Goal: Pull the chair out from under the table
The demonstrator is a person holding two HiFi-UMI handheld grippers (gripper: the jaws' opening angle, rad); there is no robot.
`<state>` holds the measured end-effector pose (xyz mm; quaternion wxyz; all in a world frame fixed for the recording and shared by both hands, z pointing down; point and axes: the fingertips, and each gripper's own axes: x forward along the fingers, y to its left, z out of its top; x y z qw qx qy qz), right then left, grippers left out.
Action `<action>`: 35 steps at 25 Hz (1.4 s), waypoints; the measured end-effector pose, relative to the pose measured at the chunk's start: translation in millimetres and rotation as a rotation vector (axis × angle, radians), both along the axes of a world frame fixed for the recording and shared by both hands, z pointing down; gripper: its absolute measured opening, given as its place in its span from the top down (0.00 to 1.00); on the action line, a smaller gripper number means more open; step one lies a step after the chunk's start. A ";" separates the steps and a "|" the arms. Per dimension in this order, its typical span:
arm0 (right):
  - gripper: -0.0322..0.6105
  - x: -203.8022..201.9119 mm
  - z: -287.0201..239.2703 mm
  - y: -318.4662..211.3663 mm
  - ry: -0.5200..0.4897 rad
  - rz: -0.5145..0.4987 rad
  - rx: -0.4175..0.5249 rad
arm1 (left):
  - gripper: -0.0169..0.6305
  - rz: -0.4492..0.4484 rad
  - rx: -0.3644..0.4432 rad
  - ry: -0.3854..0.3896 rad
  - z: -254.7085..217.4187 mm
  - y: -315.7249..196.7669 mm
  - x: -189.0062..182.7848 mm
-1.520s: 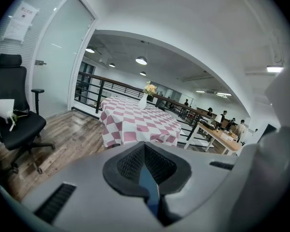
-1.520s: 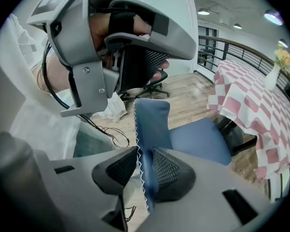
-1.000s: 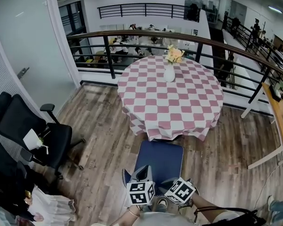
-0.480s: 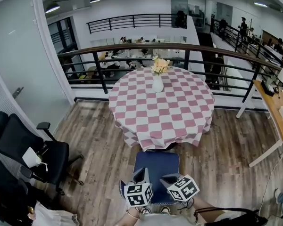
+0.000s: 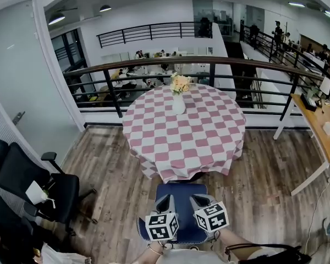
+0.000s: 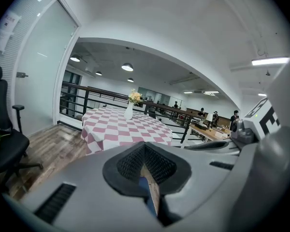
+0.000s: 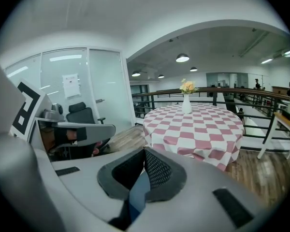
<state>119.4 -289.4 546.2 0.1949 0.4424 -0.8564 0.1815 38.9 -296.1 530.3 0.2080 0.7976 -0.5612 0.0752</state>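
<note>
A blue chair [image 5: 182, 194] stands just clear of a round table [image 5: 154, 147] draped in a pink-and-white checked cloth, with a white vase of flowers [image 5: 179, 103] on it. Both grippers hover side by side over the chair's near part in the head view. My left gripper [image 5: 166, 202] and my right gripper [image 5: 197, 201] each have their jaws together. In the left gripper view my left gripper [image 6: 145, 164] shows only a thin blue sliver below its pads. The right gripper [image 7: 143, 172] looks the same, shut with nothing gripped. Each gripper view shows the table ahead [image 6: 117, 129] [image 7: 198, 125].
Two black office chairs [image 5: 27, 181] stand at the left by a glass wall. A dark railing [image 5: 126, 70] curves behind the table. A wooden desk [image 5: 322, 130] runs along the right. Wood floor surrounds the chair on both sides.
Both grippers have lifted and come level over the chair, the right one rolling more upright. A gap now shows between the chair and the cloth's edge. The head view has tilted up.
</note>
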 end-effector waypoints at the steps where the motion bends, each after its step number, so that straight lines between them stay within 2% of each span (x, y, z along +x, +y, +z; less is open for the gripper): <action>1: 0.92 2.4 -2.4 -3.6 -0.005 0.018 0.014 | 0.97 0.004 0.004 -0.001 -1.4 -2.1 1.5; 7: 0.92 17.3 -12.2 -20.3 -0.018 0.136 0.087 | 0.97 0.024 0.017 -0.005 -6.3 -10.6 7.9; 14: 0.92 27.6 -7.4 -22.9 -0.020 0.225 0.087 | 0.97 0.047 0.010 -0.011 -1.9 -12.7 14.9; 24: 0.92 23.7 -10.1 -14.8 0.010 0.214 0.097 | 0.97 0.051 -0.005 0.000 4.5 -8.9 14.7; 35: 0.92 27.1 -6.3 -2.6 0.028 0.248 0.080 | 0.97 0.059 -0.017 0.006 7.6 4.0 11.8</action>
